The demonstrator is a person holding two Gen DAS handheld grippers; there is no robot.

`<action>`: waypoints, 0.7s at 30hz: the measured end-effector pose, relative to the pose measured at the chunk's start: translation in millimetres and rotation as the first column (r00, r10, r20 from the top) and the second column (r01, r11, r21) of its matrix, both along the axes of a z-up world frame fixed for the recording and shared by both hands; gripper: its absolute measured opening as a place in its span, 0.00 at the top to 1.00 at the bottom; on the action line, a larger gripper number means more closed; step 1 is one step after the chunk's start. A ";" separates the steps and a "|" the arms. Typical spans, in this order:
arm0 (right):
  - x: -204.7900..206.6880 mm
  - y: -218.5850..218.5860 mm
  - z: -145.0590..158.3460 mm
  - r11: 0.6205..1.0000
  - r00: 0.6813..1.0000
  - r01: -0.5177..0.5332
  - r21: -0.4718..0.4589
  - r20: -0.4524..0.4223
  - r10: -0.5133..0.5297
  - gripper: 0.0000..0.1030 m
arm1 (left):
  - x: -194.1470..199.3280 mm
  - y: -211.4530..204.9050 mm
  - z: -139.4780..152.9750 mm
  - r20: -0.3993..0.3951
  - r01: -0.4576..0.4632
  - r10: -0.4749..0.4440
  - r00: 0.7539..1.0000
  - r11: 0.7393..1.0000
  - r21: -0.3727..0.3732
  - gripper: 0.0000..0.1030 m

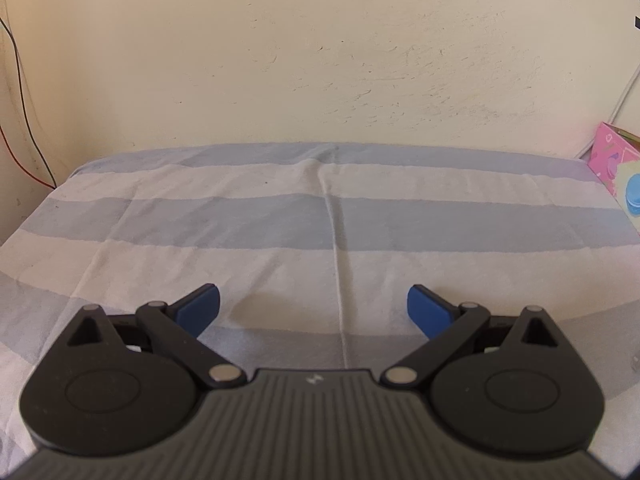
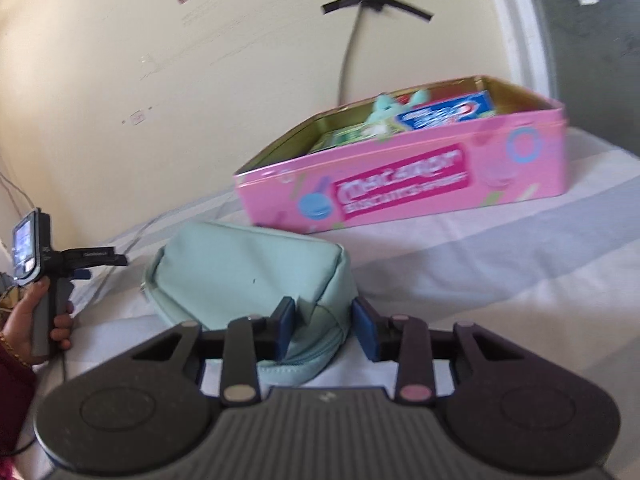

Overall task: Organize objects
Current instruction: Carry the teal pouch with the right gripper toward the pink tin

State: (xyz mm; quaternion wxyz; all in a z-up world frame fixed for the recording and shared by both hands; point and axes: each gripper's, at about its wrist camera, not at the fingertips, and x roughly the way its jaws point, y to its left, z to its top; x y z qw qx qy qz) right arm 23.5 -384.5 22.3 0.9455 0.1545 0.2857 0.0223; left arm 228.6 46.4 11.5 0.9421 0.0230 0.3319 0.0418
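Closing on the soft mint-green zippered fabric pouch [image 2: 248, 280] appears to be the step in hand: the right gripper [image 2: 322, 328] is set with its blue pads [image 2: 286, 328] either side of the pouch's near corner, one pad touching the fabric and the other just beside it, so the jaws are narrowed around the corner but a firm pinch cannot be confirmed from the blurred view. The pouch lies on the blue-and-white striped cloth [image 2: 520, 280] covering the bed, near its middle, just in front of the open pink rectangular macaron biscuit tin [image 2: 400, 184], which sits toward the far edge by the cream wall. Inside the tin a blue toothpaste carton [image 2: 448, 114], a mint-coloured plush toy [image 2: 384, 110] and a green packet are already seen. The left gripper [image 1: 314, 312] is held with its fingers spread wide over bare striped cloth, gripping nothing, with only a corner of the tin at that view's right edge. The next move is judged to call for a secure pinch on the corner, then a lift clear over the tin's near wall.
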 end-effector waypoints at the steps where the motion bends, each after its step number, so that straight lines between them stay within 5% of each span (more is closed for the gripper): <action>1: -1.8 -5.2 -0.1 1.000 1.000 0.026 -0.008 0.008 -0.026 0.70 | -1.4 -0.4 -0.3 -0.001 -0.004 0.004 1.000 1.000 0.003 0.02; 21: -32.4 -47.2 -9.2 0.990 0.992 0.082 0.119 0.087 -0.092 0.54 | -14.1 -22.3 0.7 0.029 -0.081 0.077 0.997 0.981 0.178 0.01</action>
